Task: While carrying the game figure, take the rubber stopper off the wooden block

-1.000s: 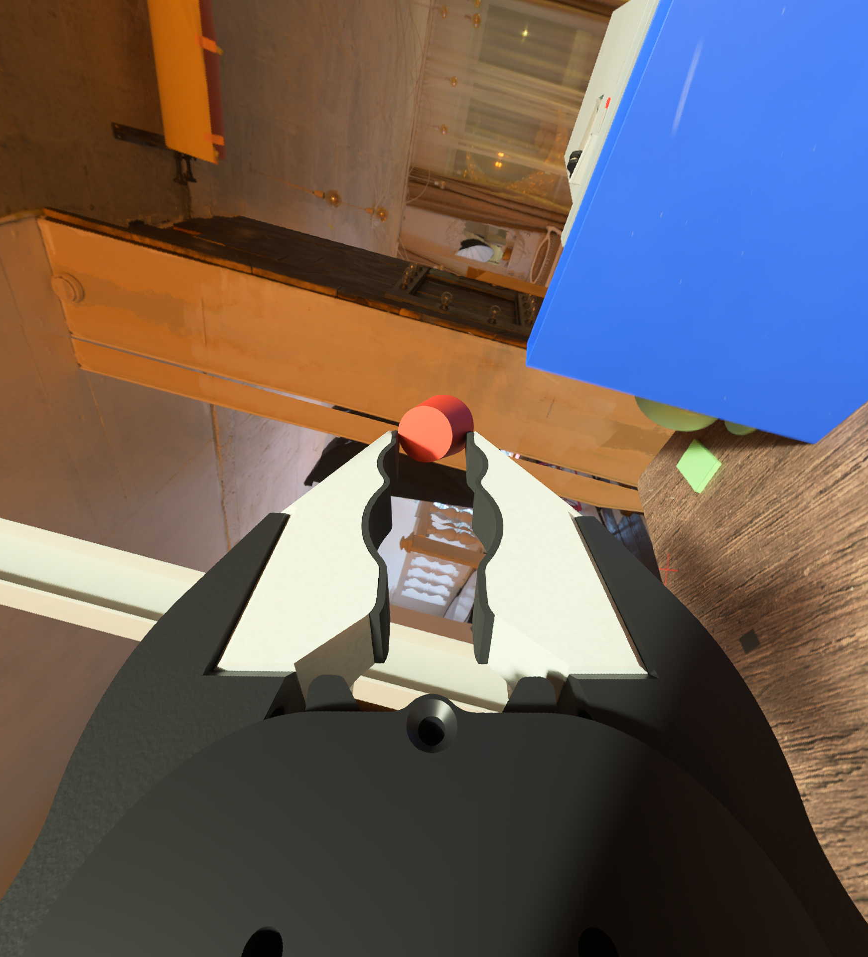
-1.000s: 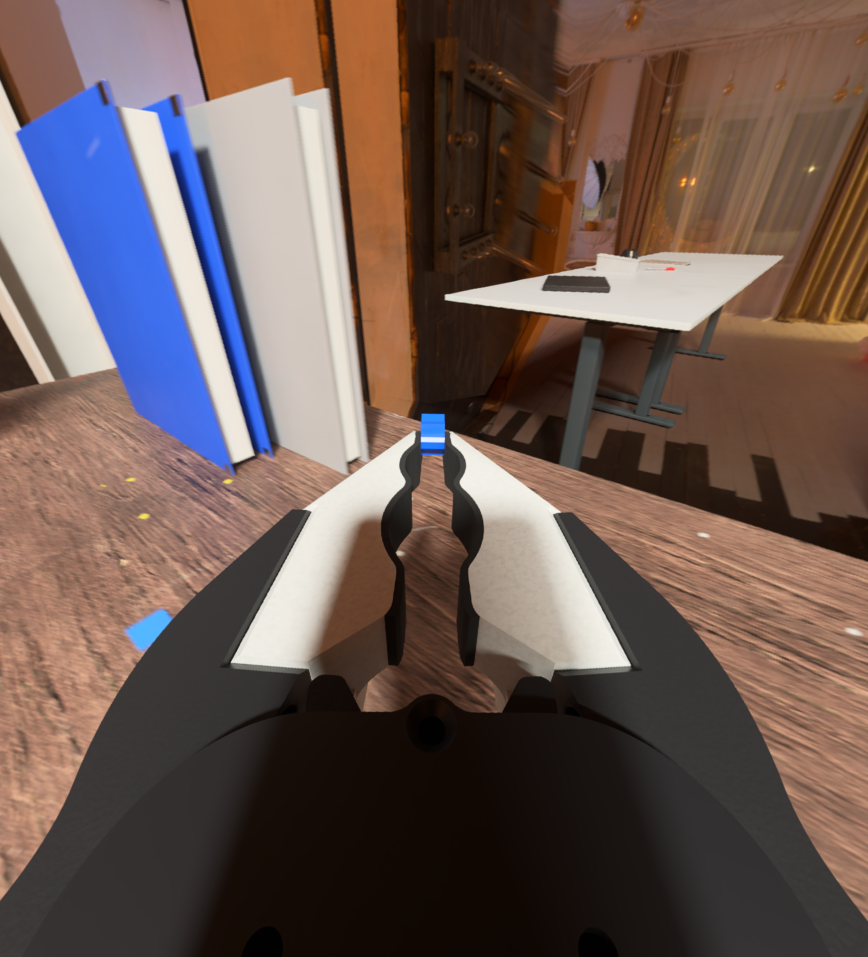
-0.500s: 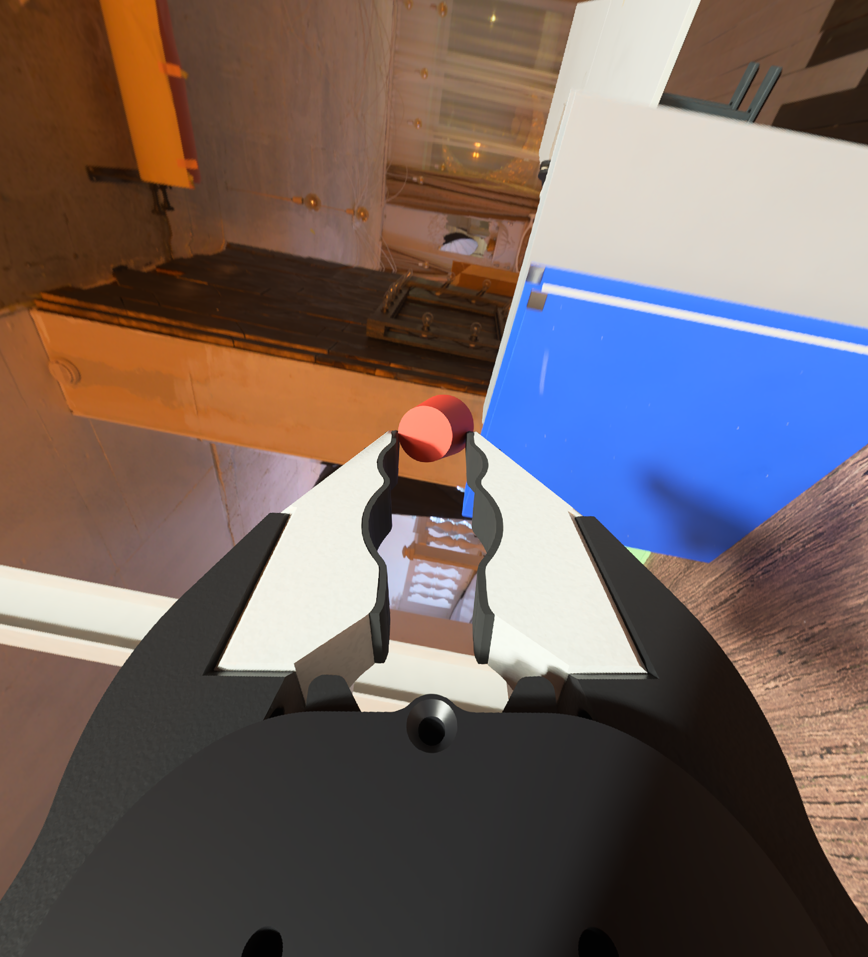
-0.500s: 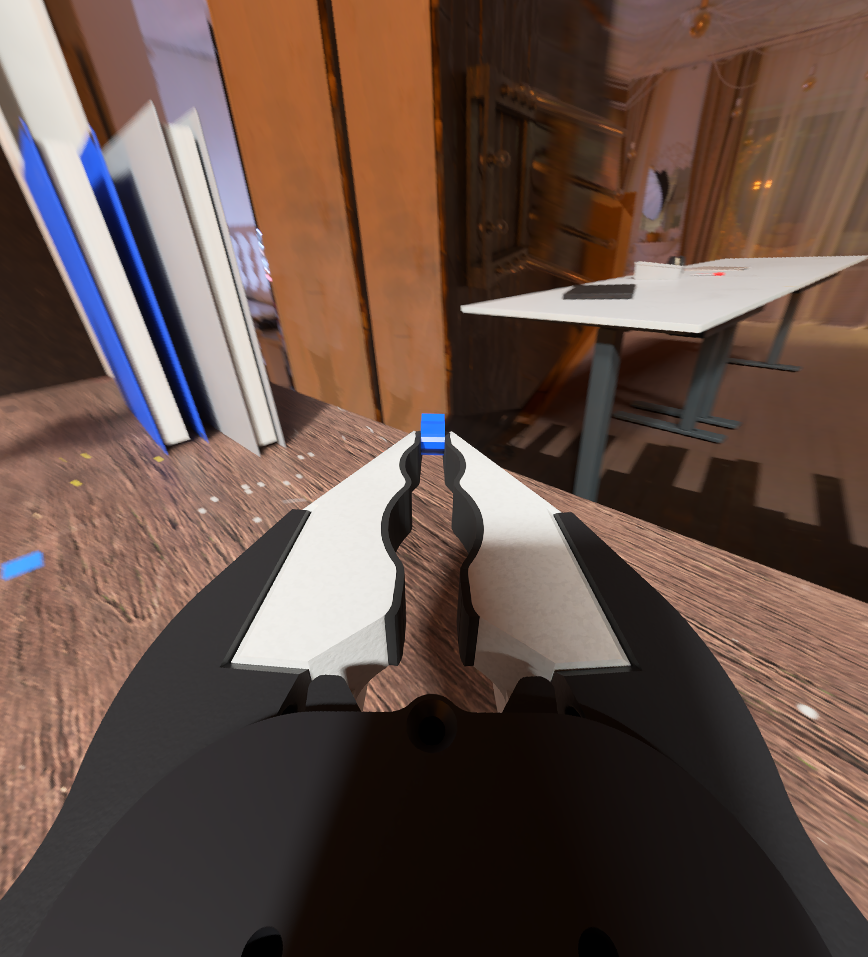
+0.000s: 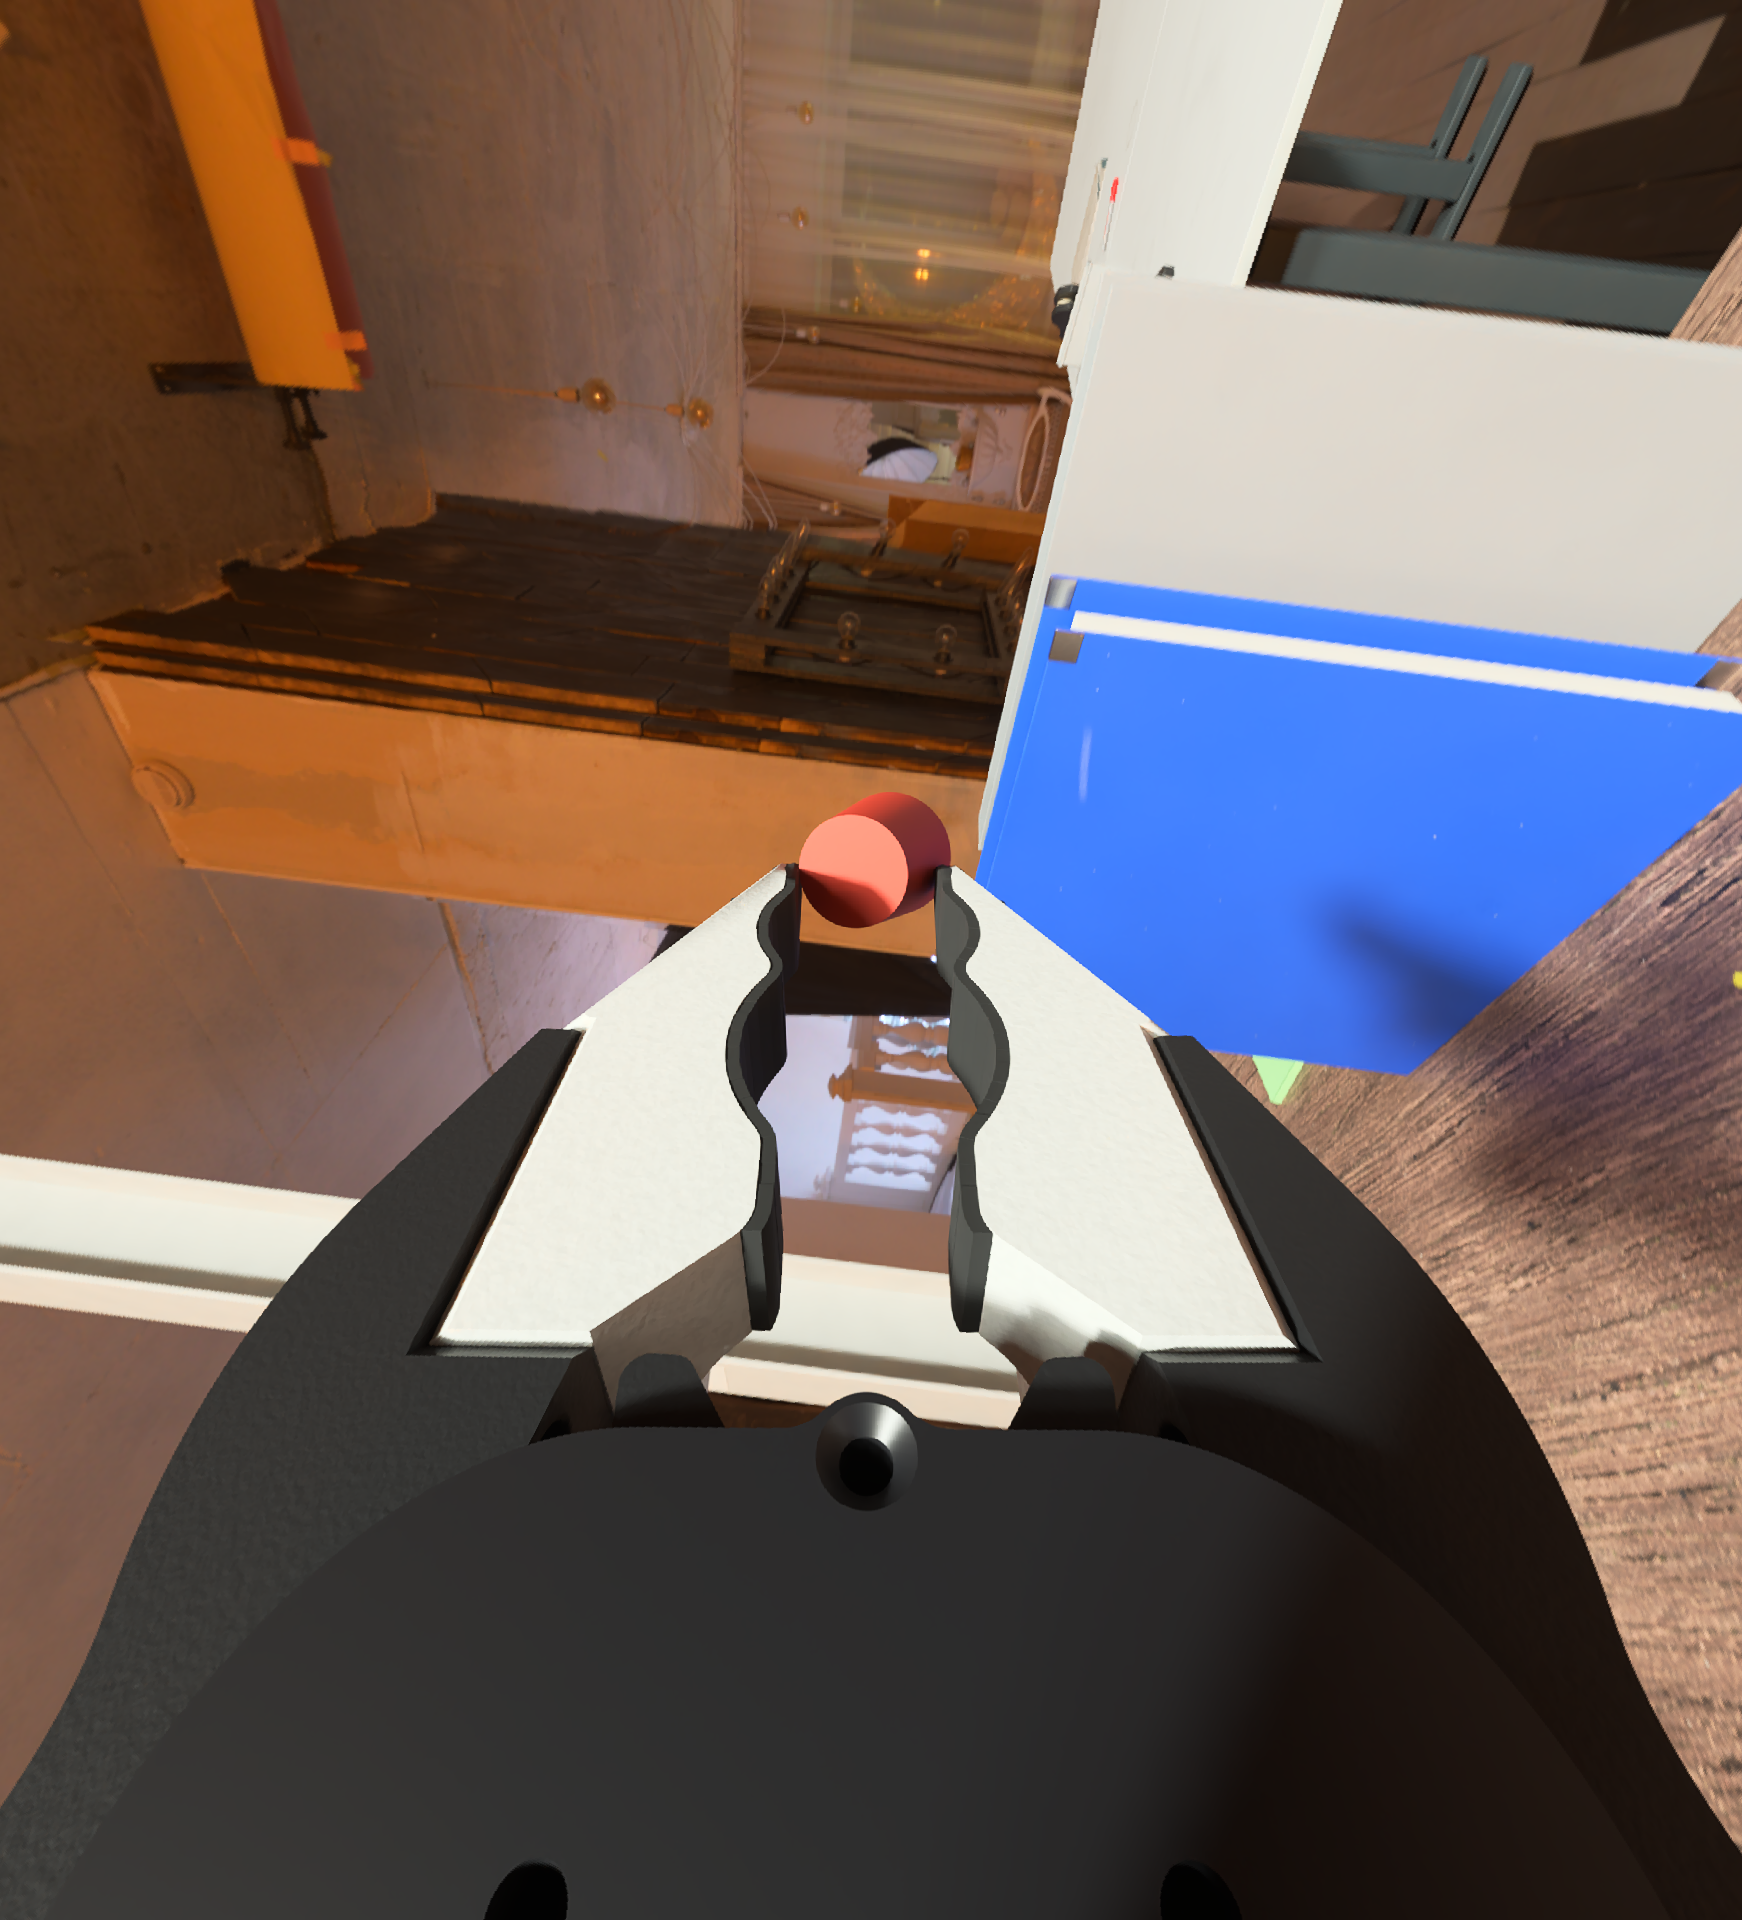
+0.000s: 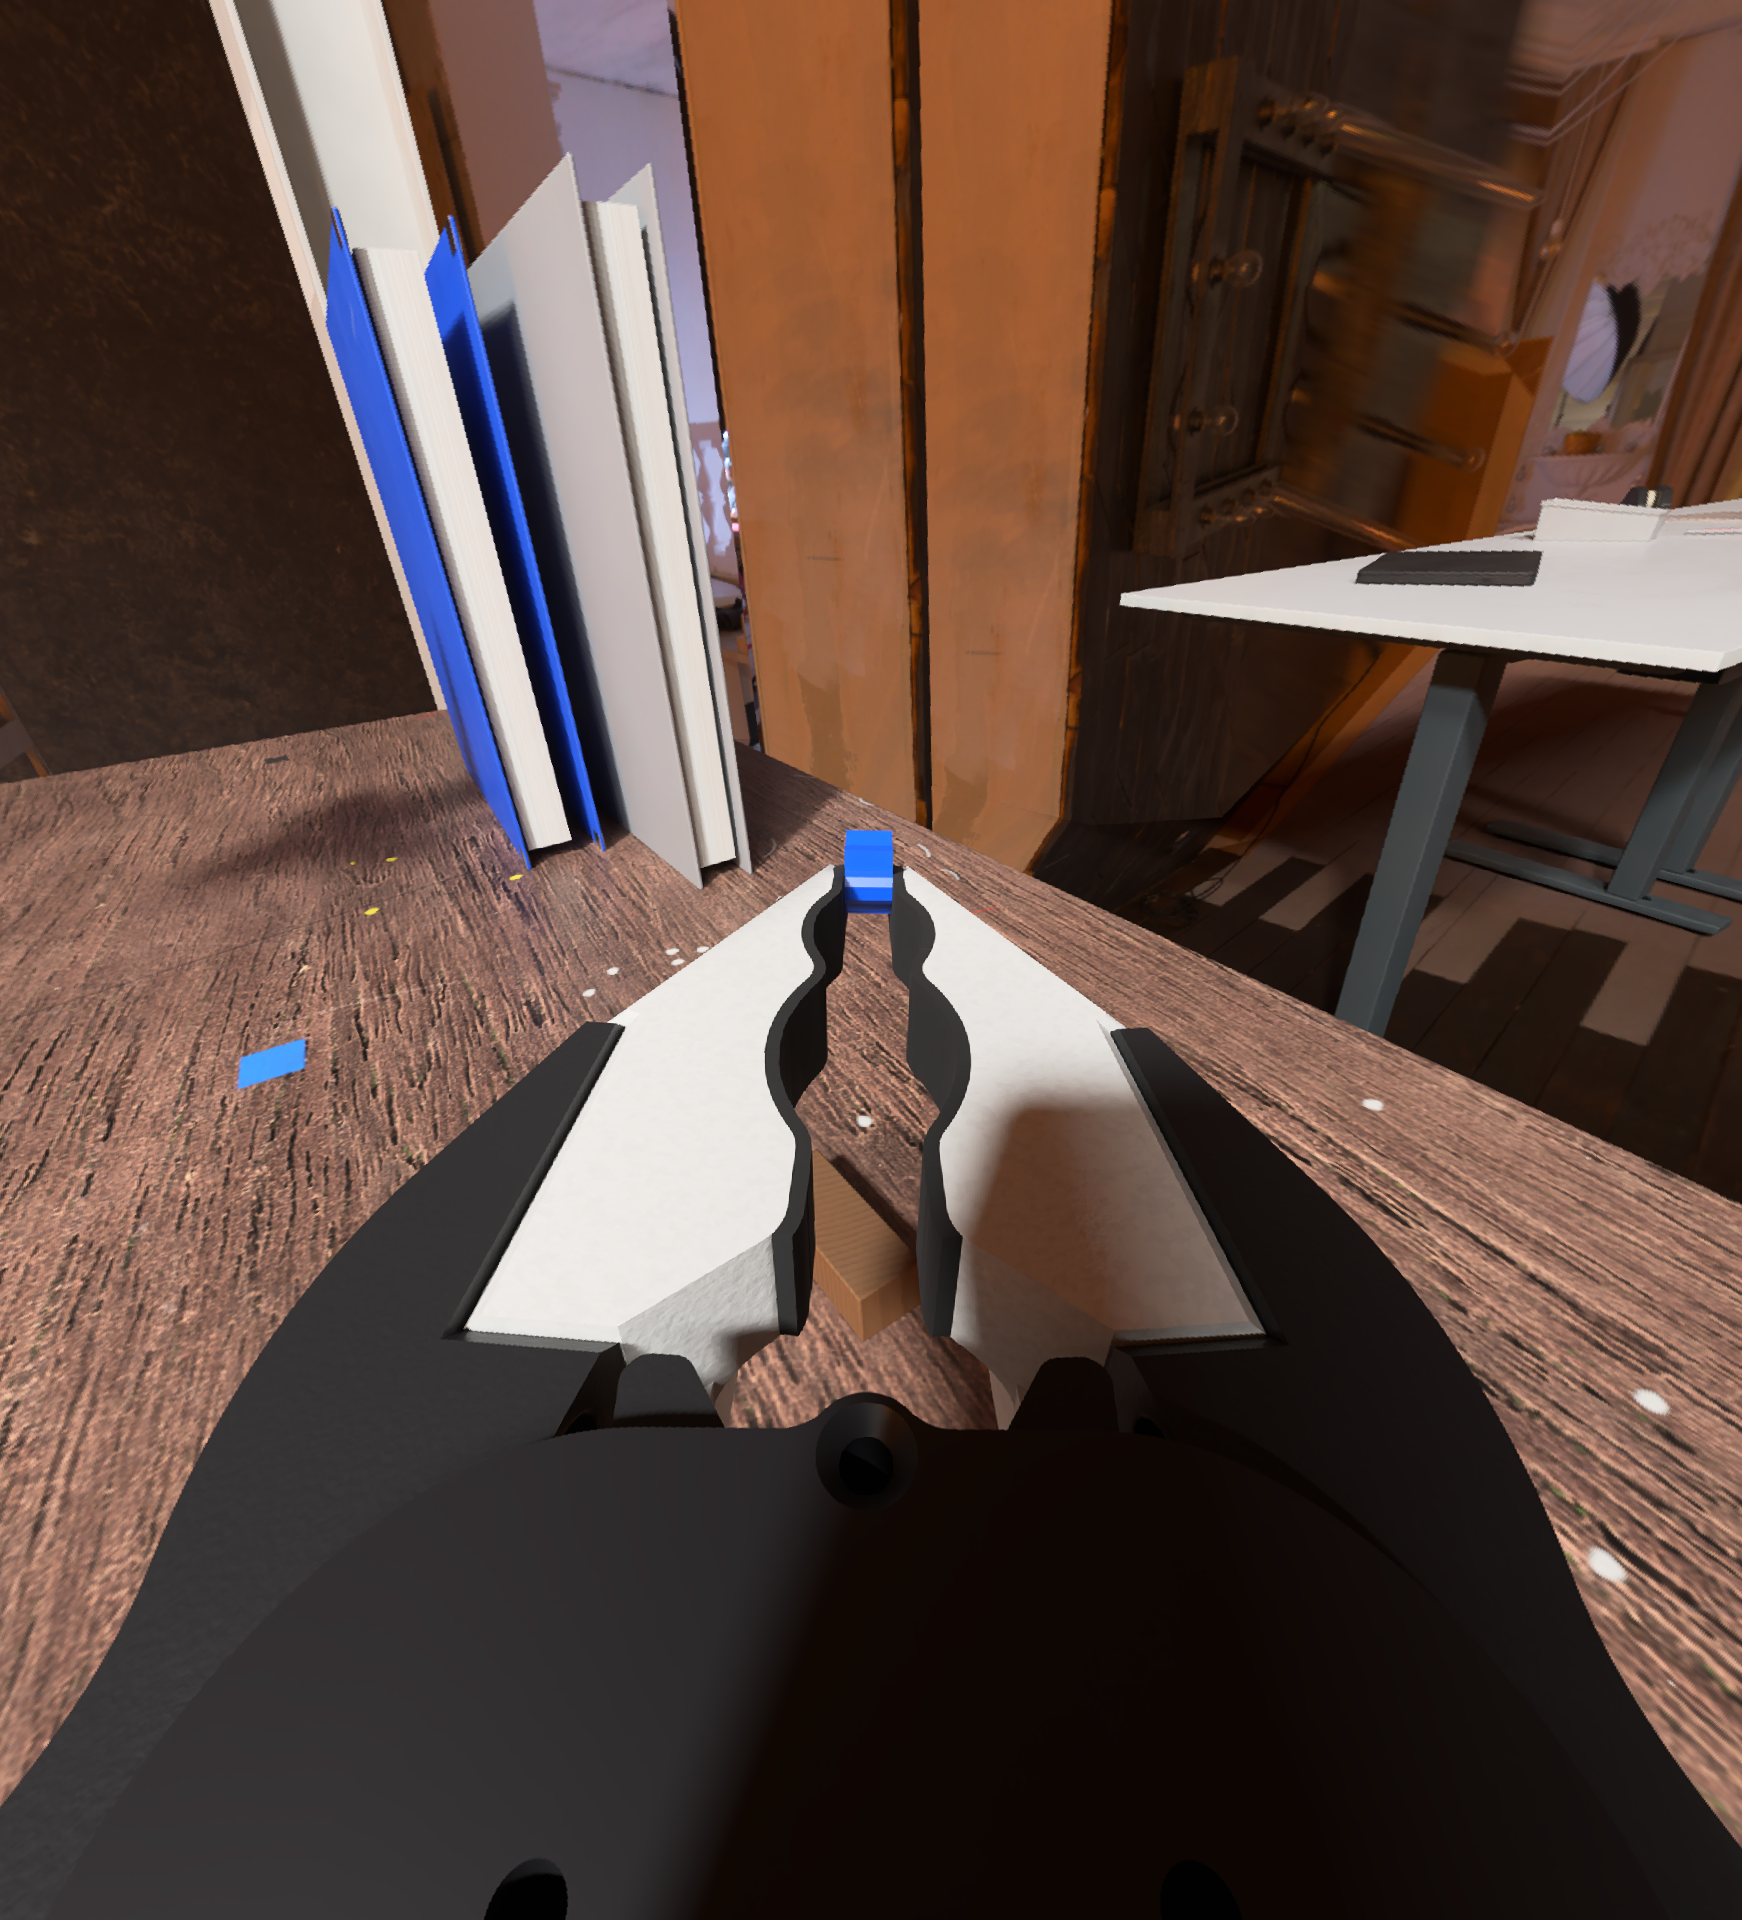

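Left gripper clamped on the red rubber stopper, held in the air at 12 o'clock of its view. Right gripper pinches the blue game figure. Wooden block lies bare on the table, under the right fingers. Judged: stopper already off; next, set it down clear of the block, keeping hold of the figure.

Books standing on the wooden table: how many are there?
2 in both views: a blue book nearer the table's middle and a grey-white book beside it nearer the edge, both upright on the wooden table. More might be outside view.
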`<move>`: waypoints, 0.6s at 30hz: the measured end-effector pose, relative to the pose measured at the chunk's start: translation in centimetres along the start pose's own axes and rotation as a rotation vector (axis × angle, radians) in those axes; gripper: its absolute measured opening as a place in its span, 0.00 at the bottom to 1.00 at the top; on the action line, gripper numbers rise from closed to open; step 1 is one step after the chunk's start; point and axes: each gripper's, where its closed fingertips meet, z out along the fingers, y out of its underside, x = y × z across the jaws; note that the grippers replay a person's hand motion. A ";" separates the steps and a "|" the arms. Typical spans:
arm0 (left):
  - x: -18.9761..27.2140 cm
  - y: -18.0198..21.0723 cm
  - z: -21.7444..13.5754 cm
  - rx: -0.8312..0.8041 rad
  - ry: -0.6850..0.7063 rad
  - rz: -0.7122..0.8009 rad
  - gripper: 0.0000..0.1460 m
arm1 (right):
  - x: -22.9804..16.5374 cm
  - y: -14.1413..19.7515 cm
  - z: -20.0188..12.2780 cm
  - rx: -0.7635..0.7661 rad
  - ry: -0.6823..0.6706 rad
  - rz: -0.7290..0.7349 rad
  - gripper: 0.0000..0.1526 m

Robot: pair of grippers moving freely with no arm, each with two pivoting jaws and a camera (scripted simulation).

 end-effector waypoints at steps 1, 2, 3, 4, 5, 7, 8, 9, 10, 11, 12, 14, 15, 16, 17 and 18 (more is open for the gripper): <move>-0.1 0.4 -0.5 -0.010 -0.002 0.001 0.17 | -0.2 0.1 0.2 -0.005 -0.002 -0.002 0.05; -0.2 0.8 -1.0 -0.019 -0.004 0.000 0.17 | -0.4 0.2 0.4 -0.008 -0.004 -0.003 0.05; -0.3 1.3 -1.4 -0.028 -0.007 -0.003 0.17 | -0.5 0.1 0.6 -0.010 -0.005 -0.007 0.05; -0.3 1.8 -1.9 -0.037 -0.009 -0.005 0.17 | -0.7 0.0 0.7 -0.010 -0.002 -0.014 0.05; -0.4 2.3 -2.4 -0.045 -0.013 -0.007 0.17 | -0.8 -0.2 0.8 -0.008 0.004 -0.024 0.05; -0.6 3.5 -3.5 -0.065 -0.023 -0.008 0.17 | -1.2 -0.8 1.1 -0.002 0.017 -0.048 0.05; -0.8 4.2 -3.9 -0.075 -0.027 -0.010 0.17 | -1.4 -1.1 1.4 0.003 0.022 -0.058 0.05; -0.9 4.9 -4.4 -0.084 -0.032 -0.014 0.17 | -1.8 -1.5 1.6 0.009 0.023 -0.066 0.05; -1.1 5.7 -4.8 -0.093 -0.035 -0.020 0.17 | -2.2 -1.8 2.0 0.014 0.023 -0.073 0.05; -1.2 6.5 -5.2 -0.101 -0.038 -0.028 0.17 | -2.7 -2.1 2.3 0.020 0.021 -0.080 0.05; -1.3 7.4 -5.6 -0.107 -0.040 -0.036 0.17 | -3.3 -2.4 2.7 0.025 0.019 -0.085 0.05; -1.6 9.3 -6.1 -0.112 -0.046 -0.057 0.17 | -4.8 -2.9 3.6 0.034 0.012 -0.088 0.05; -1.7 10.4 -6.3 -0.112 -0.048 -0.069 0.17 | -5.6 -3.0 4.2 0.039 0.008 -0.087 0.05; -1.8 11.5 -6.5 -0.111 -0.049 -0.083 0.17 | -6.5 -3.2 4.7 0.042 0.005 -0.086 0.05; -1.9 12.8 -6.5 -0.109 -0.050 -0.096 0.17 | -7.5 -3.3 5.4 0.044 0.002 -0.087 0.05; -2.0 14.1 -6.4 -0.105 -0.053 -0.110 0.17 | -8.5 -3.4 6.0 0.047 0.001 -0.089 0.05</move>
